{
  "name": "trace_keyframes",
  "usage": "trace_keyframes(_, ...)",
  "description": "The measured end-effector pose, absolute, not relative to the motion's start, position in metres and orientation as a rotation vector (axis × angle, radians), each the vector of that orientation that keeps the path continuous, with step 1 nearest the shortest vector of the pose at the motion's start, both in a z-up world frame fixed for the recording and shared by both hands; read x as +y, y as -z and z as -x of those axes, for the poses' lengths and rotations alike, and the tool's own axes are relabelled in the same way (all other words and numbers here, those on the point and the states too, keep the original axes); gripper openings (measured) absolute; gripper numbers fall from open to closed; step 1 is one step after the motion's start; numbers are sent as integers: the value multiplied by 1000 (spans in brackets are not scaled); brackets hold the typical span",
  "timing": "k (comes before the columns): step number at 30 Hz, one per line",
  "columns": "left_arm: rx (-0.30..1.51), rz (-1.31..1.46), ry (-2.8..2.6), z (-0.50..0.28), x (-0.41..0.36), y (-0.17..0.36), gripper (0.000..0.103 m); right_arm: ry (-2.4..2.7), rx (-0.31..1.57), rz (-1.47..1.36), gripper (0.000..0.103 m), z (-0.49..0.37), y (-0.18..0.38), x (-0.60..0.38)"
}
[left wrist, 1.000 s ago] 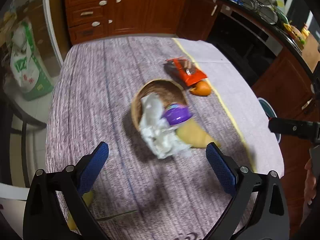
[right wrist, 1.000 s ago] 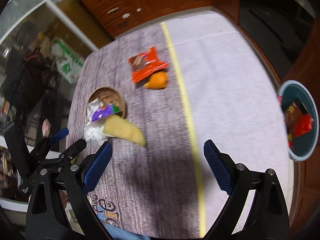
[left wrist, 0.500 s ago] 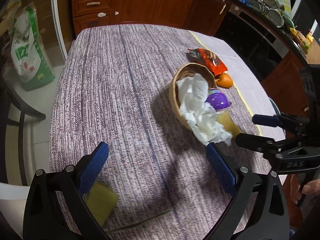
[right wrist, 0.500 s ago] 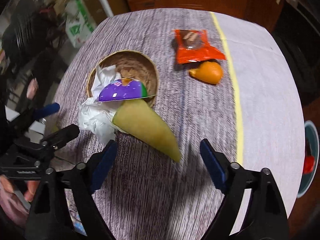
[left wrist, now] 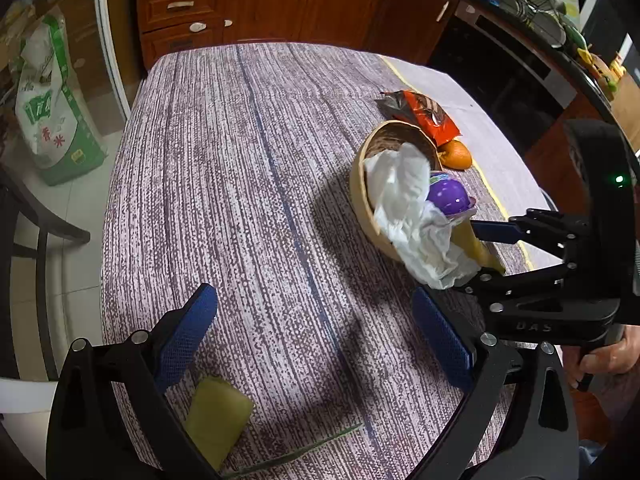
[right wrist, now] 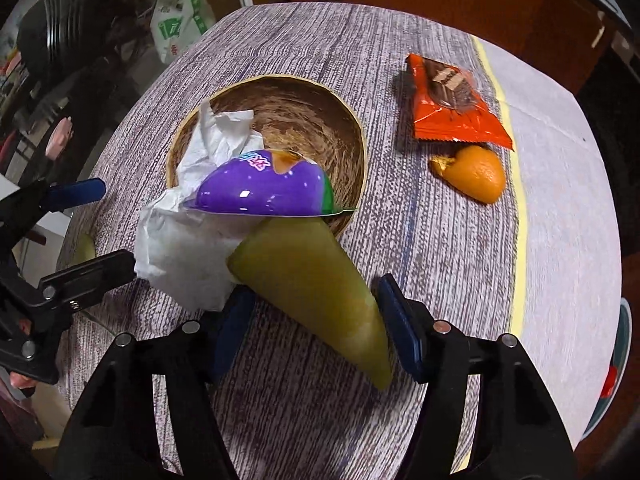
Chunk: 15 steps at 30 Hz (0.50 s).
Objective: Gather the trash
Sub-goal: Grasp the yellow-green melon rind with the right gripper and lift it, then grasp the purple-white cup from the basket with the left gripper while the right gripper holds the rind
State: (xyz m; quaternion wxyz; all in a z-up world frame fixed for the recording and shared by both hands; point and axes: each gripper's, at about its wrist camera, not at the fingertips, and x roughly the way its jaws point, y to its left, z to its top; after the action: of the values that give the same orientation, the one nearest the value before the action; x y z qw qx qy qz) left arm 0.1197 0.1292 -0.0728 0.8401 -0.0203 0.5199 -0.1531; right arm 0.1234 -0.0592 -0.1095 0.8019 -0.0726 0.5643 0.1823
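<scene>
Left tongs [left wrist: 316, 336] are hanging wide open over the bare striped tabletop [left wrist: 240, 184], nothing between their pads. Right tongs [right wrist: 314, 320] are closing around a yellow-green cone [right wrist: 312, 280]; the cone is lying between the two blue pads, but whether the pads are pressing it yet cannot be told. The cone is lying on the tabletop with its wide end against a crumpled white tissue [right wrist: 188, 256] and its tip pointing toward the right wrist camera.

The tissue is spilling over the near rim of a shallow brown bowl [right wrist: 304, 116] onto the tabletop. A purple cup [right wrist: 260, 192] is sitting upside down on the tissue and the bowl's rim, touching the cone's wide end. An orange wrapper [right wrist: 456, 112] is lying beyond the bowl, beside a yellow stripe, with a piece of orange peel [right wrist: 476, 174] just next to it.

In the left wrist view, a second yellow-green scrap [left wrist: 218, 420] is lying near the tabletop's edge below the left pad, and a thin green stalk [left wrist: 296, 454] is lying beside it. A hand [left wrist: 608, 356] is gripping the handle of the right tongs at the right edge. A green-and-white sack [left wrist: 48, 120] is standing on the floor
</scene>
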Motion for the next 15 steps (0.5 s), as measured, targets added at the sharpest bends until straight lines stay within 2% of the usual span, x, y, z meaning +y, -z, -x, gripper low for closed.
trace_keyframes(5, 1091, 26, 327, -120, 121, 68, 98, -411, 1211, 130, 38, -119, 106, -70)
trace_keyframes(15, 1034, -49, 329, -128, 100, 44, 98, -364, 1247, -2, 36, -103, 98, -117)
